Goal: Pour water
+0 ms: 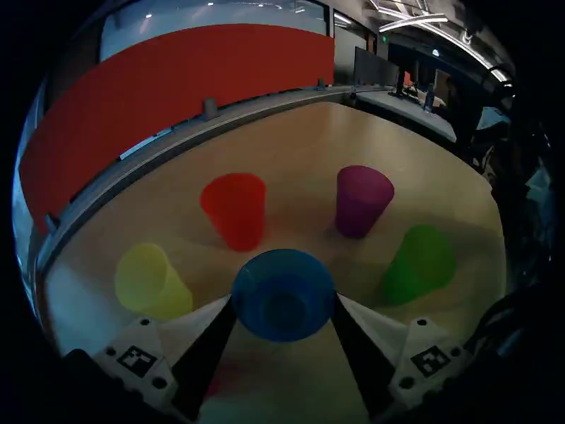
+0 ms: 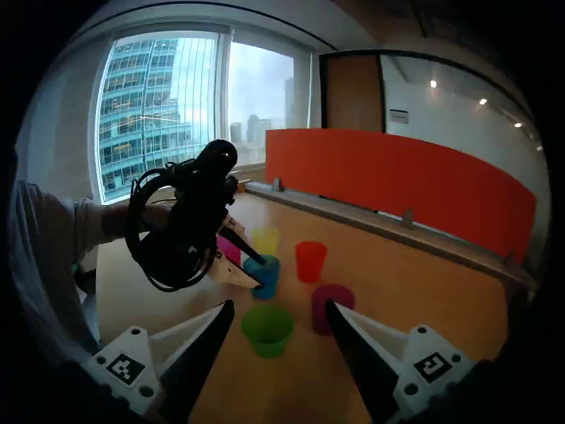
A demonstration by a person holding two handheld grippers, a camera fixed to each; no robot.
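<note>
Five plastic cups stand on a wooden table. The blue cup is nearest, its mouth facing the left gripper view. My left gripper has a finger against each side of it, and it stands on the table. Beyond it are the yellow cup, red cup, purple cup and green cup. In the right gripper view my right gripper is open above the table, with the green cup a little ahead between its fingers. The left gripper, held by a hand, is at the blue cup.
A red partition runs along the table's far edge. Large windows are behind the person's grey sleeve. A pink shape shows partly behind the left gripper. Bare tabletop lies to the right of the cups.
</note>
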